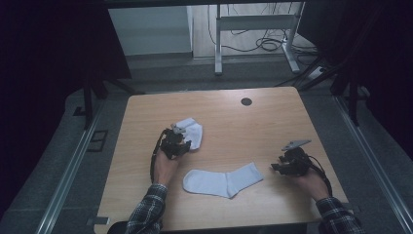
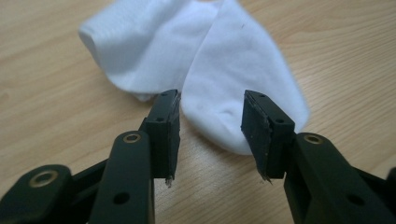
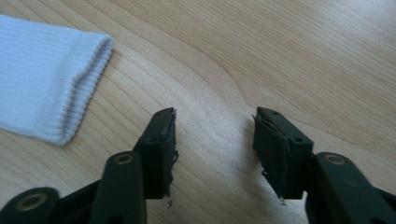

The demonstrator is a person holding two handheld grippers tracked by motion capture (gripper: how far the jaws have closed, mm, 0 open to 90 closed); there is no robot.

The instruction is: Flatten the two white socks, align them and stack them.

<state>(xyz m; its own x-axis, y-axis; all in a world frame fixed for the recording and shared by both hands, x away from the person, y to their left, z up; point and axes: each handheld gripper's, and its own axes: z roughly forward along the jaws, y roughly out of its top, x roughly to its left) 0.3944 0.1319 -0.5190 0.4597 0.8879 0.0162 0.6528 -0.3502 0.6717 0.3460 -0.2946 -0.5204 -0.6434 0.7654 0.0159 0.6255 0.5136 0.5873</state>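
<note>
A: How are the hands posed?

B: The left gripper (image 1: 176, 141) is held low over the table (image 1: 272, 117), its jaws parted with nothing pinched, the crumpled white sock (image 2: 205, 65) lying just ahead at 12 o'clock. The right gripper (image 1: 287, 163) is held at the flat white sock's (image 1: 221, 179) 3 o'clock, jaws apart over bare wood.

A: What is hidden?

B: The crumpled sock's near edge is covered by the left gripper in the high view; only the flat sock's ribbed cuff (image 3: 70, 93) is seen from the right gripper view.

The folded sock (image 1: 191, 132) is partly hidden behind the left gripper (image 1: 175, 142); beside it, the flat sock (image 3: 44, 79) is cut off by the right gripper view's left edge.
</note>
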